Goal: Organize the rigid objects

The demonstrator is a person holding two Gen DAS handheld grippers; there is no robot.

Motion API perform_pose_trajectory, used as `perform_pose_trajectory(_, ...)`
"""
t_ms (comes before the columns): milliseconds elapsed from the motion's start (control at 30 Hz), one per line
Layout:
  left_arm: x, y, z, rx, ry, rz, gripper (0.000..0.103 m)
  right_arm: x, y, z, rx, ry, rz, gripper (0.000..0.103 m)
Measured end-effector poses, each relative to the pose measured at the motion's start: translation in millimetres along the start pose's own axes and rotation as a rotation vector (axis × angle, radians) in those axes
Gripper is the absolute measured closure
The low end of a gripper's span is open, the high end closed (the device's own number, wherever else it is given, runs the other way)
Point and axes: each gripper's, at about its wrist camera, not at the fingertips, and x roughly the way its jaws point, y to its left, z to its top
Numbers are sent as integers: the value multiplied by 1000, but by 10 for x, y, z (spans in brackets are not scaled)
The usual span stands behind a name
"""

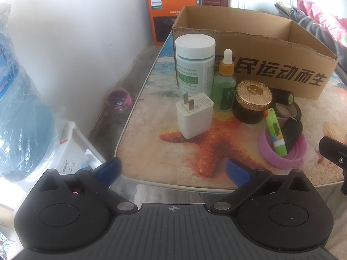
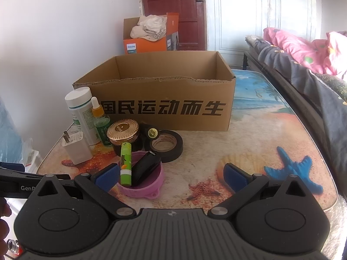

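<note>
An open cardboard box [image 1: 260,65] [image 2: 164,108] stands at the back of the beach-print table. In front of it cluster a white pill bottle [image 1: 195,65] [image 2: 80,112], a green dropper bottle [image 1: 224,82] [image 2: 100,121], a white plug charger [image 1: 194,117] [image 2: 76,149], a gold-lidded jar [image 1: 252,99] [image 2: 123,133], a black tape roll [image 1: 288,110] [image 2: 167,149], and a pink lid [image 1: 282,149] [image 2: 143,184] holding a green tube [image 1: 274,132] [image 2: 125,164] and a black fob [image 1: 292,132] [image 2: 145,166]. My left gripper [image 1: 173,170] is open near the table's front edge. My right gripper [image 2: 171,176] is open beside the pink lid.
The table [image 2: 260,143] has bare surface on its right half. An orange box [image 1: 167,15] [image 2: 147,41] with cloth stands behind. A bed with pink bedding [image 2: 303,49] runs along the right. Plastic-wrapped blue items [image 1: 19,112] sit at the left, beyond the table edge.
</note>
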Motion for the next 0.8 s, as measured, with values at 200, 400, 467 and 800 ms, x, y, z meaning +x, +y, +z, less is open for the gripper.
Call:
perform_pose_trajectory(200, 3, -16, -4, 7, 3, 1, 0, 6, -3, 1, -1, 2, 0, 0)
perform_pose_trajectory(400, 6, -20, -9, 8, 4, 4, 0, 12, -8, -4, 4, 4, 1, 0)
perform_pose_trajectory(467, 11, -16, -13, 8, 5, 5, 0, 17, -12, -7, 6, 6, 1, 0)
perform_pose_trajectory(800, 13, -13, -17, 8, 6, 6, 0, 28, -14, -14, 8, 10, 2, 0)
